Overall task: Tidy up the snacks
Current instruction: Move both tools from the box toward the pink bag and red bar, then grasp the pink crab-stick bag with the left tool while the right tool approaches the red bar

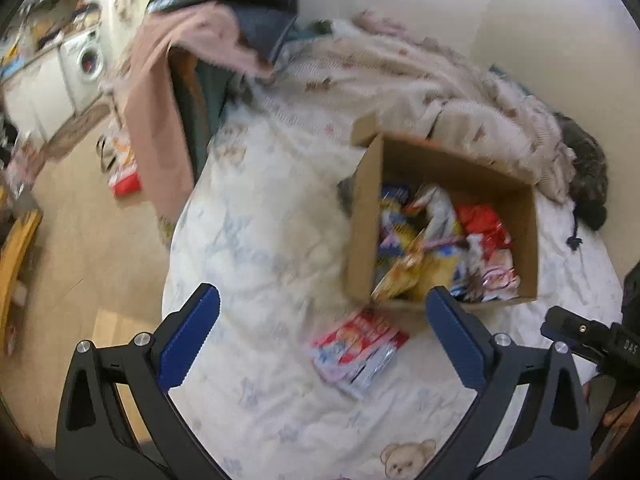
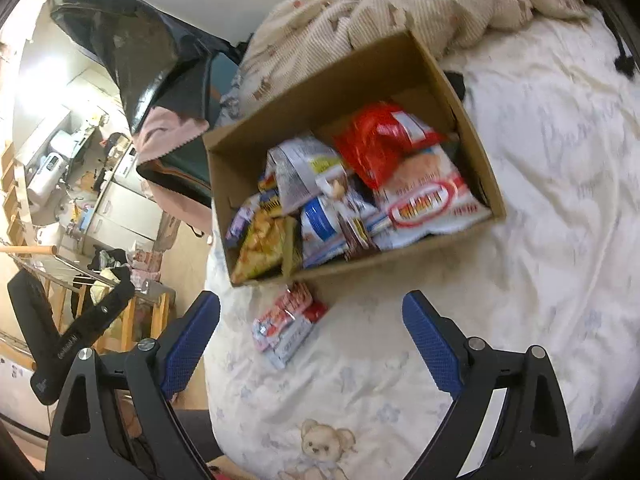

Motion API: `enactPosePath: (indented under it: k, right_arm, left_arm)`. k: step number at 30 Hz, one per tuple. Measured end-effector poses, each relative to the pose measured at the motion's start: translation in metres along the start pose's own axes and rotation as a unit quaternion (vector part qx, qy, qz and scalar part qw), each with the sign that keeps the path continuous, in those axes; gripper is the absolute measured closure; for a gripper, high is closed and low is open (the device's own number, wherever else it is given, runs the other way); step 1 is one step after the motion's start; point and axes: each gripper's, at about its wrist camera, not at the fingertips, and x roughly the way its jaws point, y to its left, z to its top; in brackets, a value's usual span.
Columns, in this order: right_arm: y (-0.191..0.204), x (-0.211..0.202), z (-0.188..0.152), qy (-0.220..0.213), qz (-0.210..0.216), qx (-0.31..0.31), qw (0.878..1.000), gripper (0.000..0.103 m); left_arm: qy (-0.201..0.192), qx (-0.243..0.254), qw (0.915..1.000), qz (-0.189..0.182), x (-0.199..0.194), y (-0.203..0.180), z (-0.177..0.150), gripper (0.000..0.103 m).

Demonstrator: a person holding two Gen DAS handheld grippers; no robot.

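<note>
Both grippers, left gripper (image 1: 322,338) and right gripper (image 2: 312,338), gape empty above the bed (image 2: 540,240). One snack packet (image 2: 286,328) lies below the box (image 2: 304,92); likely next, picking it up.

Both grippers: left gripper (image 1: 322,338) and right gripper (image 2: 311,340) have black triangular-cutout frames, blue textured finger pads (image 2: 432,346), silver round screws.

Under the jaws lies a white bed cover (image 2: 540,240) with pale blue flowers and a teddy bear print (image 2: 320,446). Beyond them a beige blanket (image 1: 400,64) is crumpled. Far to the left stand a washing machine (image 1: 86,60) and a black bag (image 2: 132,48).
</note>
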Motion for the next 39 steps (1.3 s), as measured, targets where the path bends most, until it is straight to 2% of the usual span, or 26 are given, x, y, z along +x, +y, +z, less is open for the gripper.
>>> enactPosePath:
  k: [7,11,14,16,19,20,23,25,28,30,33,35,37,39]
  right_arm:
    - [-0.009,0.024,-0.007,0.039,-0.014,0.009,0.999,0.008]
    - [-0.007,0.056,-0.018,0.087,-0.022,0.009,0.996,0.008]
    - [-0.001,0.082,-0.027,0.126,-0.010,0.014,0.992,0.008]
    - [0.004,0.094,-0.030,0.138,-0.007,0.022,0.990,0.008]
    - [0.007,0.095,-0.024,0.127,-0.013,0.027,0.991,0.008]
    - [0.007,0.093,-0.021,0.121,-0.015,0.028,0.992,0.008]
    - [0.001,0.084,-0.011,0.100,-0.023,0.045,0.994,0.008]
    - [-0.010,0.076,-0.007,0.088,-0.034,0.072,0.993,0.008]
    - [-0.031,0.065,0.000,0.085,-0.030,0.118,0.989,0.008]
    - [-0.043,0.059,0.005,0.080,-0.033,0.133,0.987,0.008]
    - [-0.057,0.050,0.006,0.076,-0.042,0.142,0.986,0.008]
    - [-0.065,0.045,0.005,0.077,-0.041,0.148,0.985,0.008]
    - [-0.070,0.039,0.004,0.079,-0.043,0.147,0.985,0.008]
    - [-0.073,0.032,0.006,0.072,-0.043,0.145,0.986,0.008]
  left_arm:
    - [0.078,-0.094,0.9920,0.031,0.031,0.033,-0.010,0.001]
    - [0.092,-0.108,0.9887,0.050,0.039,0.038,-0.012,0.001]
    - [0.095,-0.098,0.9891,0.054,0.045,0.034,-0.011,0.001]
    - [0.106,-0.073,0.9901,0.055,0.055,0.028,-0.010,0.001]
    - [0.177,-0.013,0.9836,0.029,0.089,0.009,-0.020,0.001]
    - [0.190,0.004,0.9813,0.027,0.097,0.004,-0.025,0.001]
    - [0.203,0.079,0.9753,0.034,0.120,-0.022,-0.042,0.001]
    - [0.221,0.142,0.9641,0.042,0.140,-0.044,-0.057,0.001]
    - [0.249,0.207,0.9452,0.038,0.165,-0.068,-0.076,0.001]
    - [0.245,0.233,0.9403,0.040,0.173,-0.077,-0.084,0.002]
    - [0.227,0.259,0.9382,0.036,0.175,-0.083,-0.086,0.017]
    - [0.227,0.261,0.9381,0.020,0.172,-0.087,-0.082,0.044]
    - [0.222,0.277,0.9348,0.012,0.168,-0.093,-0.082,0.055]
    - [0.218,0.272,0.9372,0.009,0.165,-0.093,-0.082,0.060]
